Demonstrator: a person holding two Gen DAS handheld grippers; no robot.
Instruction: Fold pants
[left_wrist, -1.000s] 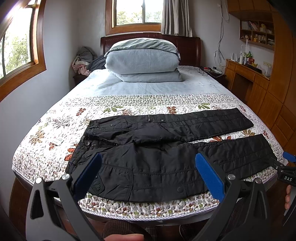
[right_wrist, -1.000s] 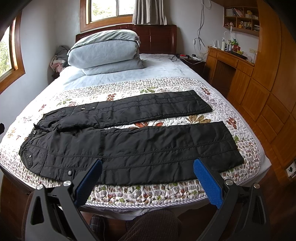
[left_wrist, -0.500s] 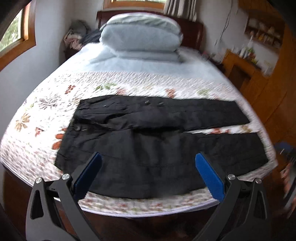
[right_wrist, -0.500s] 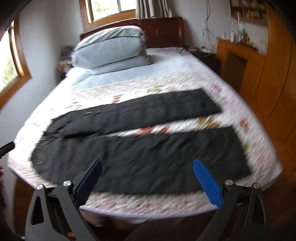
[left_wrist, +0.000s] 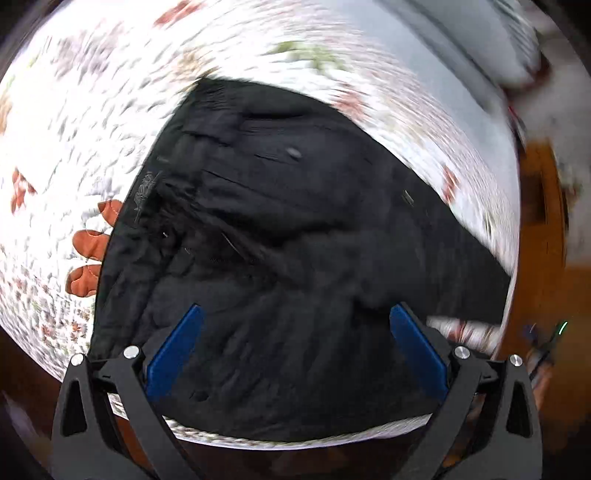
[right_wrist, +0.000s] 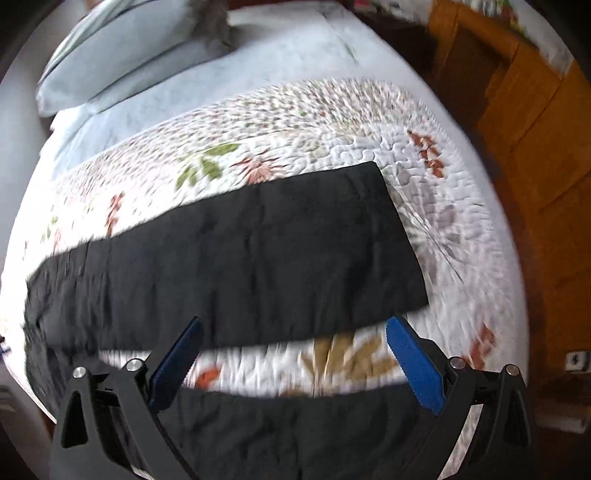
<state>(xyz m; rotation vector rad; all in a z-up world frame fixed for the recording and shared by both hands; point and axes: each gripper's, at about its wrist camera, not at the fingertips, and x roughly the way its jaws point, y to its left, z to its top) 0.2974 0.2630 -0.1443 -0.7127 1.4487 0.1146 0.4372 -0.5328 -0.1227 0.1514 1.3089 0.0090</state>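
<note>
Holding both grippers spread wide and gripping nothing, you have the left gripper low in frame over the black pants, and the right gripper above their legs on the floral quilt.

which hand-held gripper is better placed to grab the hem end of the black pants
Right. The right hand-held gripper is open beside the leg hems of the black quilted pants; the left hand-held gripper hangs open over the waist end.

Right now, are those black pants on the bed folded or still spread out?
Spread out. The black pants lie flat on the floral quilt, both legs apart with quilt showing between them.
</note>
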